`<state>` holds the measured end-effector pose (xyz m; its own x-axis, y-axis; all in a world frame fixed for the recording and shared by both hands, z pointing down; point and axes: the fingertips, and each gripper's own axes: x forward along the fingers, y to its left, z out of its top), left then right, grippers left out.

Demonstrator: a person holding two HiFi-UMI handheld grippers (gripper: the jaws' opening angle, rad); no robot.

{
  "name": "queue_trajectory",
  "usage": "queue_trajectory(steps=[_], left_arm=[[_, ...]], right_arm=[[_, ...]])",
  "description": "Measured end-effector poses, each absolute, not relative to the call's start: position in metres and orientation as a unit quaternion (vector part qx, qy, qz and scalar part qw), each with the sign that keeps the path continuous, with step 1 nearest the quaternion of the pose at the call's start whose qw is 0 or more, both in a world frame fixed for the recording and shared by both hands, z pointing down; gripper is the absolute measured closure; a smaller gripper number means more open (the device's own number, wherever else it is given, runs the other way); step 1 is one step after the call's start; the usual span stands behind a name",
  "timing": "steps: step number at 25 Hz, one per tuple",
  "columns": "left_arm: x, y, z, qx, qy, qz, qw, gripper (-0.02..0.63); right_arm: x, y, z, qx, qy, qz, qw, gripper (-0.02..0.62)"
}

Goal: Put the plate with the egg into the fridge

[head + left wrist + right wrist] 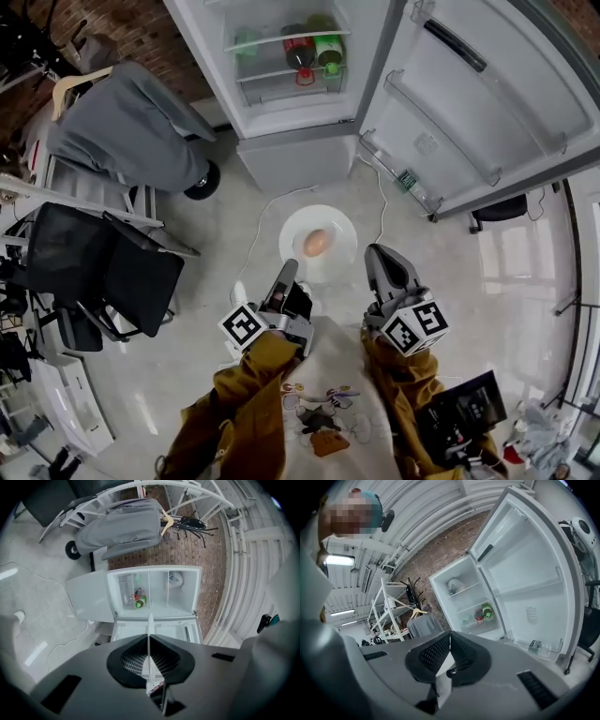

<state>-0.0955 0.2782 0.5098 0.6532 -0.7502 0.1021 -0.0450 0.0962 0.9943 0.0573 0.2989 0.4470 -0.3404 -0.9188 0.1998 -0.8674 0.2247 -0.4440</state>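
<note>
a: which step is the person on?

b: the carry. the plate [339, 221] hangs in the air above the floor, between the two tools and short of the open fridge [298, 150]. the egg [317, 243] lies near its middle.

a: and the grip?

b: the left gripper [285, 272] is clenched on the near left of the rim. in the left gripper view the rim shows as a thin white edge pinched between the closed jaws. the right gripper [377, 255] is clamped on the right side in the same way, with a white sliver of plate caught between its pads.

a: so nothing has gone in?

b: not the plate. the door [478, 103] stands wide to the right. the bottles [314, 49] sit on a shelf at the right of the compartment, and the space to their left looks partly free.

a: what does the next move call for?

b: probably both hands going forward together at one height, so the plate is level and the egg doesn't roll. the plate should land on a stretch of shelf clear of the bottles, and the right tool has to miss the door's shelves. the jaws should let go only once the plate rests on a shelf.
</note>
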Motion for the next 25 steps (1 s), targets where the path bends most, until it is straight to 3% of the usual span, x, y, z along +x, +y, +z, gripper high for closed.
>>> queue_trajectory(steps=[14, 25], left_arm=[[-0.146, 0.234, 0.521, 0.608, -0.334, -0.268, 0.668, 0.588], [-0.143, 0.206, 0.522, 0.599, -0.342, -0.293, 0.662, 0.588]], right_arm=[[0.024, 0.264, 0.459, -0.587, 0.763, -0.266, 0.049, 0.589], [0.025, 0.227, 0.462, -0.569, 0.778, -0.261, 0.056, 0.589]])
